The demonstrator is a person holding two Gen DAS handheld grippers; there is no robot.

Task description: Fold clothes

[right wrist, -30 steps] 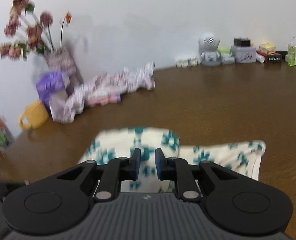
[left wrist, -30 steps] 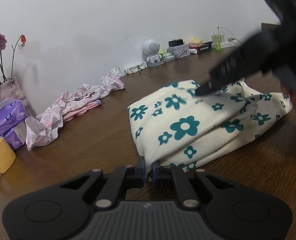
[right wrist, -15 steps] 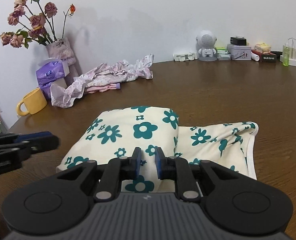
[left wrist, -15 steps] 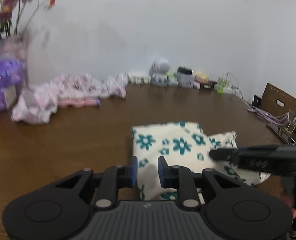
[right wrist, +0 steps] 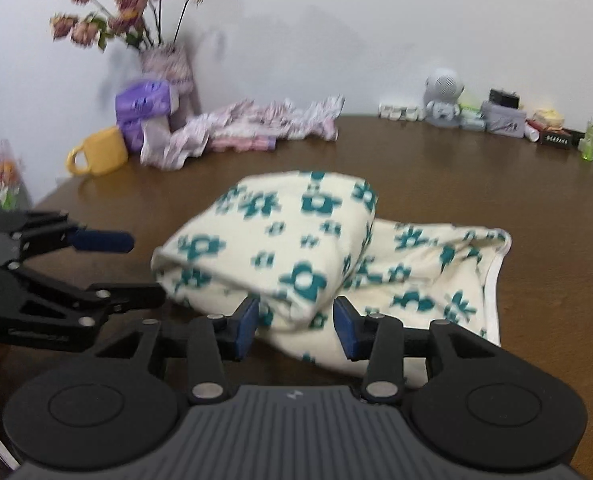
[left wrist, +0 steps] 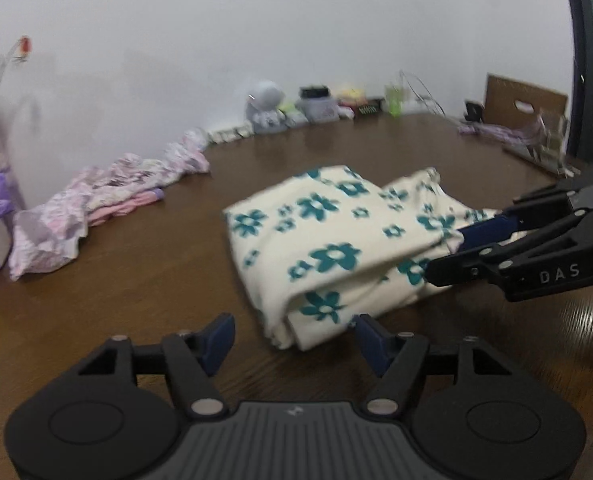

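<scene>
Grippers first: the left gripper point(left wrist: 292, 340) is spread wide with nothing between its fingers, just short of the near corner of the cream garment with teal flowers point(left wrist: 324, 236). The right gripper point(right wrist: 295, 330) is also spread, its fingers straddling the near folded edge without pinching it. The garment lies mid-table point(right wrist: 476, 168), doubled over, a single layer trailing right. Judged, a fold has landed; closing on an edge would suit another. Farther off lies pink floral clothing point(right wrist: 256, 124).

Soft even indoor light, motion blur throughout, fisheye bending, dark corners
</scene>
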